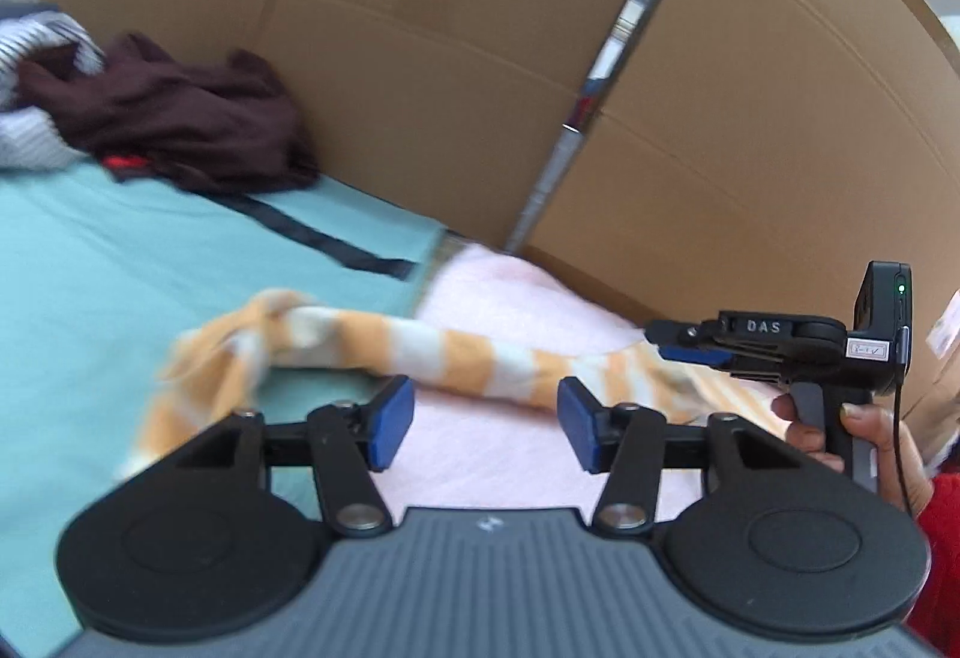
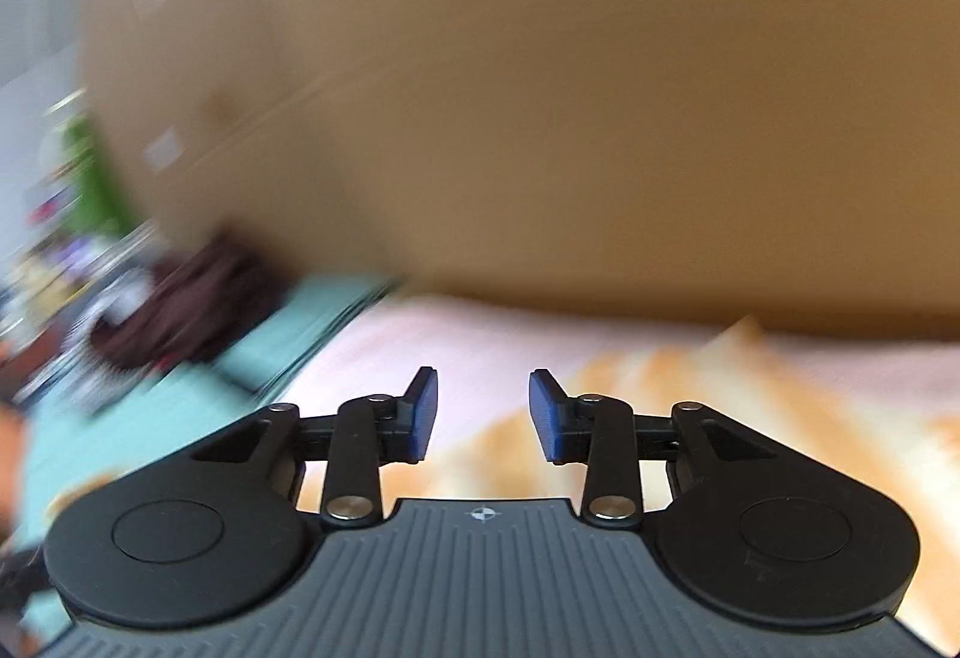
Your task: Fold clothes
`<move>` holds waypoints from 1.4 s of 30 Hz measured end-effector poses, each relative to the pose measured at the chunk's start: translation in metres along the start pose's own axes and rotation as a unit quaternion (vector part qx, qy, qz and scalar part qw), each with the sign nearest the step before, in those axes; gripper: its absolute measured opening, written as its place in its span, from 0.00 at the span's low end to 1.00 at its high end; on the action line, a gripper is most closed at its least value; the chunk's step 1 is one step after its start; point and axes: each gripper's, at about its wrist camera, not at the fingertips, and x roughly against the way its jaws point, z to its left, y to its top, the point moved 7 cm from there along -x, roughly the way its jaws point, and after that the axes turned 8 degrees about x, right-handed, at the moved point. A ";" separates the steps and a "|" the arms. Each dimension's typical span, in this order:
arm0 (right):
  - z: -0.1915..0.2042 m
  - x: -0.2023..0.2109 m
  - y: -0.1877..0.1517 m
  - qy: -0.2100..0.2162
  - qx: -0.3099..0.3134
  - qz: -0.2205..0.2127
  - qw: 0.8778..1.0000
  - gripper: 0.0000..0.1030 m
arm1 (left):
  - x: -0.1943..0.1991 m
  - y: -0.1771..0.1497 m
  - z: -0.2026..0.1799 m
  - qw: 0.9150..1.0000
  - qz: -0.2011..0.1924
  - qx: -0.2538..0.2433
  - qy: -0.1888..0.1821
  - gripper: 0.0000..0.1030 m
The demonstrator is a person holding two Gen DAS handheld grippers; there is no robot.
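In the left wrist view the left gripper [image 1: 486, 424] sits nearest, its blue pads [image 1: 393, 421] standing moderately apart with nothing between them. Just past the tips lies the striped garment [image 1: 420, 352], orange and white, partly on the pink cloth [image 1: 510, 460] and partly on the teal sheet [image 1: 150, 262]. A sleeve-like band of it runs crosswise to the fingers, its long axis left to right across the view, ending in a bunched knot at the left and spreading into the body of the garment at the right.

At the right edge, the right gripper [image 1: 657, 340] comes in side-on, held by a hand [image 1: 864, 436] in a red sleeve, with its tips at the garment's right part. In its own blurred view the right gripper [image 2: 483, 412] shows a narrower gap, also empty, with striped fabric below and to the right of the pads.

My reading: the left gripper is nearer the sleeve band and the right nearer the body, so a grasp would take each going forward and down onto its own end.

Farther back lie a dark maroon garment [image 1: 180, 118] and a cardboard wall [image 1: 420, 58].

The right gripper's body reads "DAS"; its small white label is illegible.
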 end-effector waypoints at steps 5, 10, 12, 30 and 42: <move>-0.023 -0.009 -0.013 0.013 -0.064 -0.009 0.998 0.17 | 0.028 -0.001 0.035 0.994 0.001 -0.026 0.108 0.58; -0.042 -0.005 -0.015 0.058 -0.139 -0.016 0.988 0.17 | 0.017 0.008 0.042 0.985 -0.006 -0.051 0.166 0.75; -0.043 -0.001 -0.017 0.063 -0.143 -0.016 0.988 0.18 | 0.018 0.015 0.043 0.979 -0.018 -0.072 0.191 0.75; -0.039 -0.003 -0.020 0.068 -0.135 -0.015 0.988 0.20 | 0.003 0.041 0.077 0.984 -0.003 -0.007 0.178 0.05; -0.038 -0.004 -0.020 0.072 -0.131 -0.015 0.989 0.22 | 0.025 0.130 0.088 0.962 0.005 0.269 0.049 0.03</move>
